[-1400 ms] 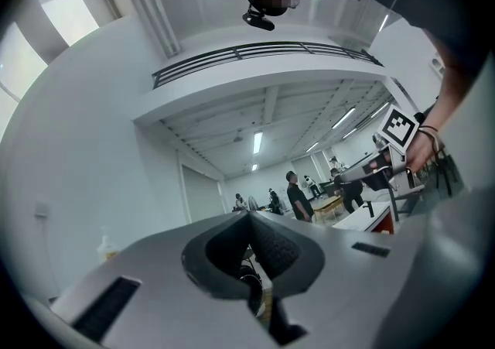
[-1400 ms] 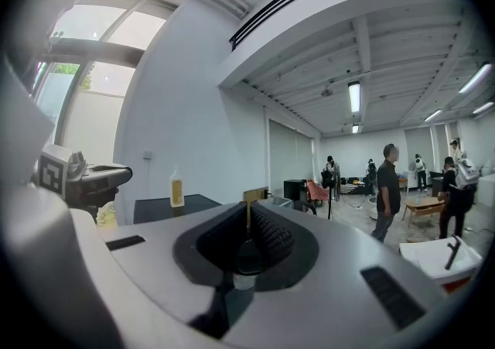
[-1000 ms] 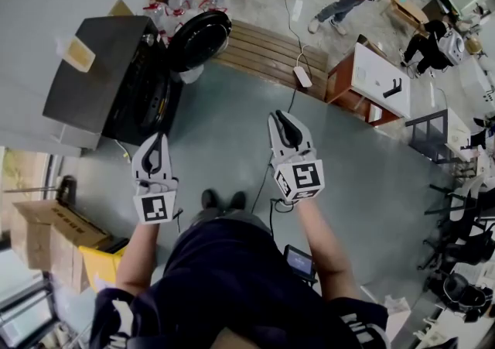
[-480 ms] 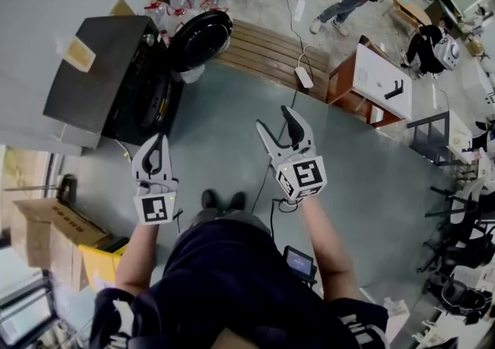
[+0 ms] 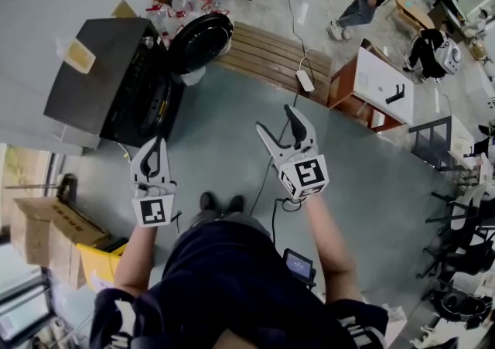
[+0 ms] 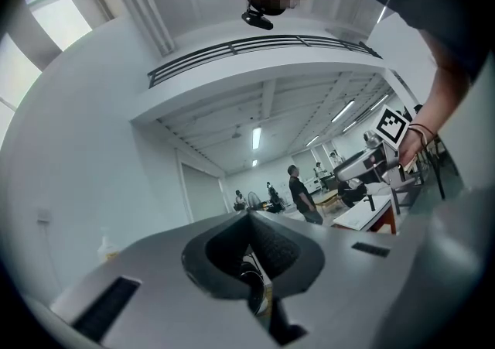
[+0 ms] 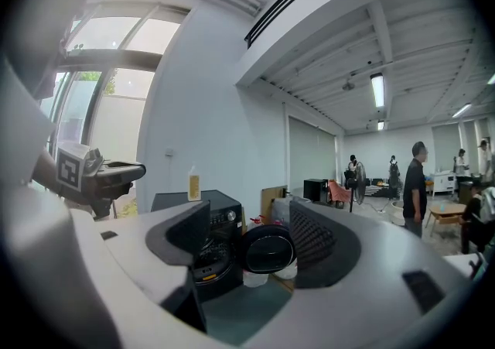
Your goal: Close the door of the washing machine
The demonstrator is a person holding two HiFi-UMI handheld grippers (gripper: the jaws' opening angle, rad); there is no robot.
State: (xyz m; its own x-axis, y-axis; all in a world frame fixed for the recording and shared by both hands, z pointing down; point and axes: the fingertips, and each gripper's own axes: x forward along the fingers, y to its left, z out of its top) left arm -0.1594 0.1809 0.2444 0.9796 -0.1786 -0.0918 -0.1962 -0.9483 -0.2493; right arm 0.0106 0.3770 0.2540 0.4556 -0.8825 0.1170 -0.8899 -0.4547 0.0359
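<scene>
Door: the round door (image 5: 199, 42) stands swung open beside the washing machine (image 5: 116, 80), well ahead of both grippers.
Handling: probably rigid and hinged, swinging lightly; push its free rim, firmly enough to latch.
Right gripper (image 5: 277, 124): jaws have just been opening, now wide, nothing between them.
Left gripper (image 5: 157, 146): jaws together, empty.

washer door (image 5: 199, 42) open, right gripper (image 5: 275, 120) just opened, empty

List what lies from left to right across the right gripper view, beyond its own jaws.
left tool → yellow bottle → open washing machine door → person in black
</scene>
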